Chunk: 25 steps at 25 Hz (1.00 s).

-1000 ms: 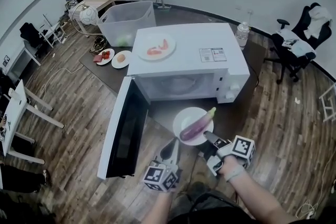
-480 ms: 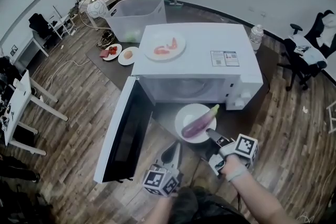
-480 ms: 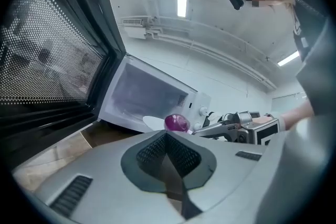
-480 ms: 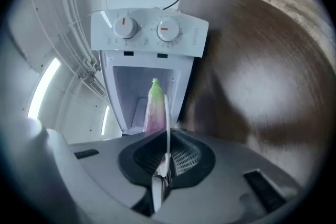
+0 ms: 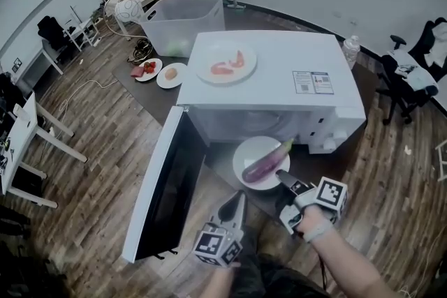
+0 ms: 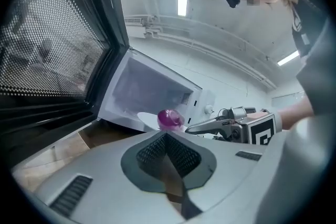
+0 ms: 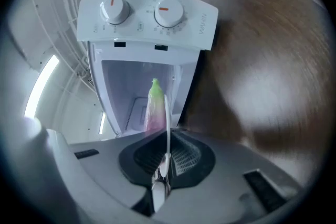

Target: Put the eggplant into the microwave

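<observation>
While tight on round plate (image 5: 251,149) (glossy eggplant (image 5: 264,165) aboard), right hand-held gripper (image 5: 280,175); left hand-held gripper (image 5: 239,196) closed.

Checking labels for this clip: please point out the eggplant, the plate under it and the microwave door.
eggplant (image 5: 264,165), head view, middle of its purple body.
plate (image 5: 250,149), head view, bare white part near its rim.
microwave door (image 5: 166,192), head view, dark inner window panel.

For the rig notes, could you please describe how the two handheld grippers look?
Both the left gripper and right gripper have pale grey bodies, dark tapering tongs with mesh-textured pads, and a cube of black-and-white square markers.
</observation>
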Motion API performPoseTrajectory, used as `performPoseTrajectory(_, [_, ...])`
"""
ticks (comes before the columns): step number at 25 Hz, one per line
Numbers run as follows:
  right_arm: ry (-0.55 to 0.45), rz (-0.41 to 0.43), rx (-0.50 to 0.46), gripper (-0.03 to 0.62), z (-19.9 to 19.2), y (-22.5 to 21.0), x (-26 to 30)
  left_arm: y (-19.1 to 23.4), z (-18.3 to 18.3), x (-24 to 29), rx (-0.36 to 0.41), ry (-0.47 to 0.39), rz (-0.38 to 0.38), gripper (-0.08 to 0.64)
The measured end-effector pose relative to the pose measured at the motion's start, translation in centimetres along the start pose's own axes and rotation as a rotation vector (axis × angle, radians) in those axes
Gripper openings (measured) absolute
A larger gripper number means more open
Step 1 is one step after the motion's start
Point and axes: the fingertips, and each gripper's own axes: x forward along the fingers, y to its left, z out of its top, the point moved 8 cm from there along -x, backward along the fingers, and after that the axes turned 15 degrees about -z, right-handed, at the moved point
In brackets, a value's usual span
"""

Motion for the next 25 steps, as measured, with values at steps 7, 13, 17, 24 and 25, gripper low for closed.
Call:
performPoseTrajectory(7, [-0.024,-0.015,-0.017,0.012,0.7,1.3,2.6,2.2,0.0,2.2,0.001,0.006,-0.044,-0.001])
performPoseTrajectory(13, [-0.050,-0.014,0.011,0.012,1.4,2.1,4.3,3.9,0.5,3.3,-0.012,0.013,-0.055,0.000])
performPoseTrajectory(17, [-0.070,-0.015,0.018,0.012,1.9,2.6,5.2,4.9,0.8,4.2,-0.016,0.017,-0.068,0.000])
performPoseTrajectory(24, [-0.101,-0.027,0.038,0.012,2.5,2.6,6.0,5.6,1.3,6.1,-0.007,0.039,-0.099,0.000])
performPoseTrajectory(25, [-0.106,-0.026,0.043,0.012,2.5,2.6,6.1,5.7,1.3,6.4,-0.009,0.041,-0.103,0.000])
